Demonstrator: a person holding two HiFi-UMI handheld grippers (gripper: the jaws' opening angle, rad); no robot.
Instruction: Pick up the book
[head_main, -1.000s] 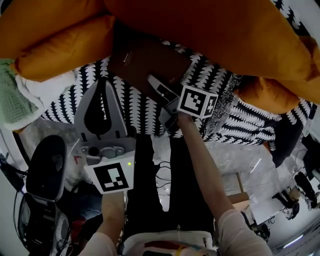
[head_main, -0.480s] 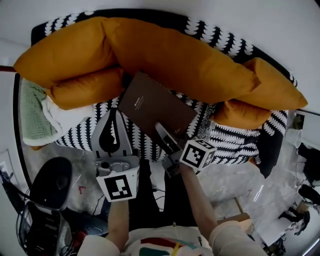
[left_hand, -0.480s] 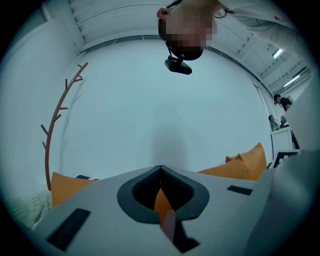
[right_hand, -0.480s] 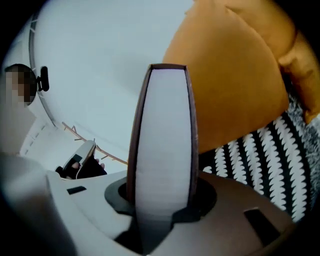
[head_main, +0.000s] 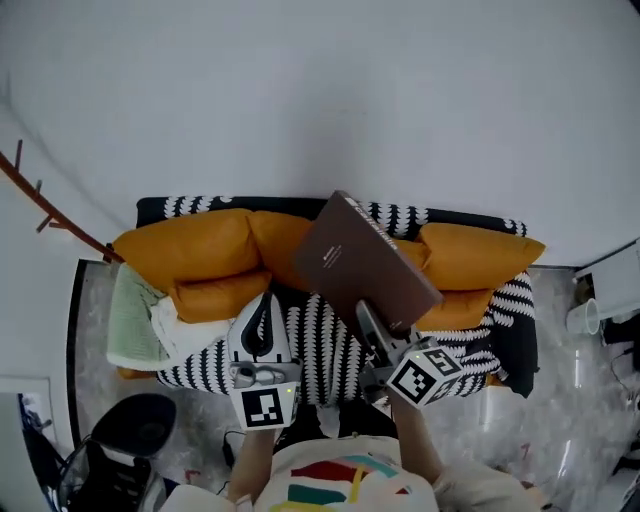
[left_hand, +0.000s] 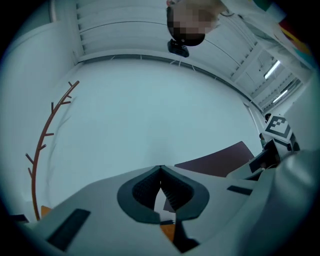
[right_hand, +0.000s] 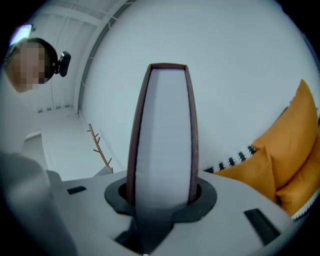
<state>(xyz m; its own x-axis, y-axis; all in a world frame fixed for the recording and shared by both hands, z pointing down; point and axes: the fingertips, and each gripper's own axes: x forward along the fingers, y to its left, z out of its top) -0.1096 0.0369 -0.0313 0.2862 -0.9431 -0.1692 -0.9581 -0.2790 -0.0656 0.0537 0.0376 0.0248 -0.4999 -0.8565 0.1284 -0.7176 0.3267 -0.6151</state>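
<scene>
The right gripper (head_main: 372, 325) has its jaws clamped on the lower edge of the brown book (head_main: 362, 262), held tilted in the air above the patterned sofa (head_main: 322, 348) and its orange cushions (head_main: 190, 250); the left gripper (head_main: 261, 300) holds nothing, its jaws meeting at the tips.

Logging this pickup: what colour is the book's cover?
Dark brown; the book shows best in the head view.

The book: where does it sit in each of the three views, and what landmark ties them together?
Head view: book at centre, held up by the right tongs.
Left gripper view: book low, right of centre.
Right gripper view: book dead centre, page edge facing the camera.
Shared landmark: the brown branch-shaped rack on the wall.
</scene>
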